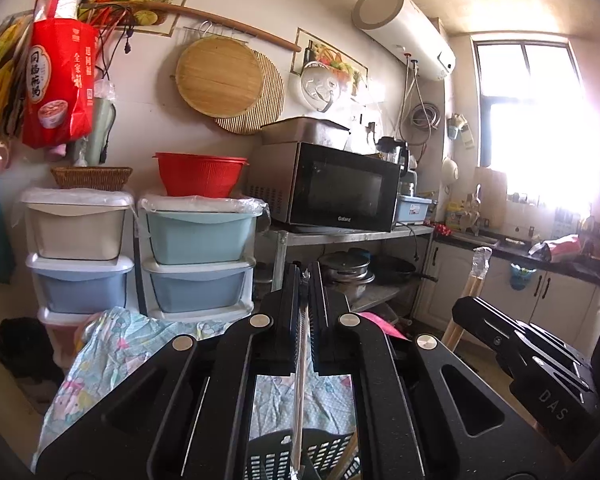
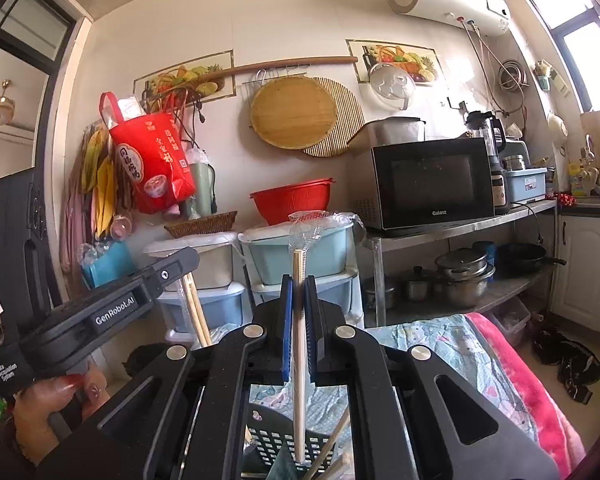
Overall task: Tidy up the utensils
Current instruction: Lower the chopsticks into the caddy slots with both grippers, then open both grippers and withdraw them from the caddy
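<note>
Left wrist view: your left gripper (image 1: pixel 307 280) clamps one wrapped chopstick pair (image 1: pixel 300 380) upright above one black slotted basket (image 1: pixel 276 456). Your right gripper (image 2: pixel 298 284) clamps a second wrapped pair (image 2: pixel 298 320); two drawer towers (image 2: pixel 300 248) stand far behind.

Ahead of the fingers (image 2: pixel 298 280), open air ran to the stacked drawer bins (image 2: pixel 300 256) and metal shelf (image 2: pixel 459 236). Below them stood a black slotted basket (image 2: pixel 276 440) holding chopsticks. The other gripper (image 2: pixel 172 268) crowded the left side; a pink blanket (image 2: pixel 519 380) lay low right.
</note>
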`<state>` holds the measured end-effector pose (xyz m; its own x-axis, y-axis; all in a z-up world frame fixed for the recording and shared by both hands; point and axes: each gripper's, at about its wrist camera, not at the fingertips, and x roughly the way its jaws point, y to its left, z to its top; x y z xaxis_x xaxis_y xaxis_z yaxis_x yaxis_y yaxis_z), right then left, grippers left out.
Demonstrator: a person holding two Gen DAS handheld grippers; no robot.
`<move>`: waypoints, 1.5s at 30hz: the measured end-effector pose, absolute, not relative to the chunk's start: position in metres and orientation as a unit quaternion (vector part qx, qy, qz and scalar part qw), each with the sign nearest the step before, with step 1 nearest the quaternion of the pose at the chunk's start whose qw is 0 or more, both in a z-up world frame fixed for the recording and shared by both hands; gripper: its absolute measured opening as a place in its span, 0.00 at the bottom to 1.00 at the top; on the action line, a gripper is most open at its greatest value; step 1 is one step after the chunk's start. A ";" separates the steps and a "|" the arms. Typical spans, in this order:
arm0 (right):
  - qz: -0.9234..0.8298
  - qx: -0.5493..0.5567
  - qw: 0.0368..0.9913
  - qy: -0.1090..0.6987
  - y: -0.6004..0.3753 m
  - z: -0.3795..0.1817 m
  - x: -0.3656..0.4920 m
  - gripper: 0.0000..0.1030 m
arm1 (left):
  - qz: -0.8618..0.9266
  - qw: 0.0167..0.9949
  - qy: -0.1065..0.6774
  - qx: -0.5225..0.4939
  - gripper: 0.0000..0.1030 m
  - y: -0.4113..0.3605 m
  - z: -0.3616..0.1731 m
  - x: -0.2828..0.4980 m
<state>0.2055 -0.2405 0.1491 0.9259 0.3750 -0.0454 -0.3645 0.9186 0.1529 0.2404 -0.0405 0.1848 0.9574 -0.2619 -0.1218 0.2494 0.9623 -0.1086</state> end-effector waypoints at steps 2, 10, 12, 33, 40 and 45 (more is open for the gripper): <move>0.189 0.069 0.979 0.037 -0.239 0.144 0.208 0.06 | -0.129 0.988 0.072 -0.041 0.02 -0.042 0.179 0.243; 0.203 0.063 0.976 0.044 -0.230 0.124 0.212 0.06 | -0.129 0.986 0.095 -0.036 0.02 -0.045 0.155 0.249; 0.206 0.064 0.975 0.050 -0.227 0.117 0.214 0.06 | -0.130 0.986 0.102 -0.036 0.02 -0.045 0.149 0.250; 0.198 0.077 0.971 0.112 -0.224 0.072 0.222 0.07 | -0.144 0.970 0.185 -0.064 0.02 -0.035 0.107 0.253; 0.187 0.089 0.970 0.129 -0.234 0.064 0.216 0.18 | -0.147 0.968 0.192 -0.065 0.15 -0.035 0.106 0.246; 0.182 0.088 0.971 0.130 -0.238 0.065 0.208 0.20 | -0.149 0.967 0.194 -0.067 0.29 -0.032 0.107 0.239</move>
<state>0.2078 -0.2381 0.0648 0.9002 0.3761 -0.2197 -0.3305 0.9183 0.2179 0.2393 -0.0325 0.1069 0.8798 -0.3149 -0.3561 0.2624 0.9464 -0.1884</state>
